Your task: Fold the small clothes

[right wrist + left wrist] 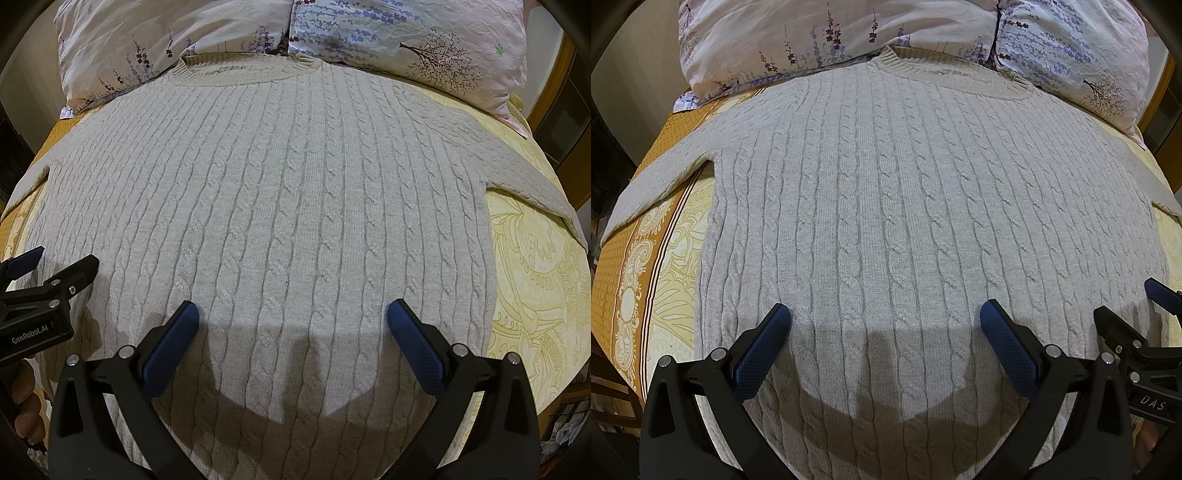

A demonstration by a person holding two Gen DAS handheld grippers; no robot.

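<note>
A beige cable-knit sweater (886, 192) lies flat and face up on the bed, collar (945, 74) far, sleeves spread to both sides. It fills the right wrist view too (280, 192). My left gripper (886, 317) is open and empty, hovering over the sweater's lower left part. My right gripper (293, 314) is open and empty over the lower right part. The right gripper shows at the right edge of the left wrist view (1134, 306), and the left gripper at the left edge of the right wrist view (59, 266).
Two floral pillows (820, 40) (1082, 48) lie against the collar at the head of the bed. A yellow and orange patterned bedspread (646, 280) shows on both sides (535, 280). The bed edges drop off left and right.
</note>
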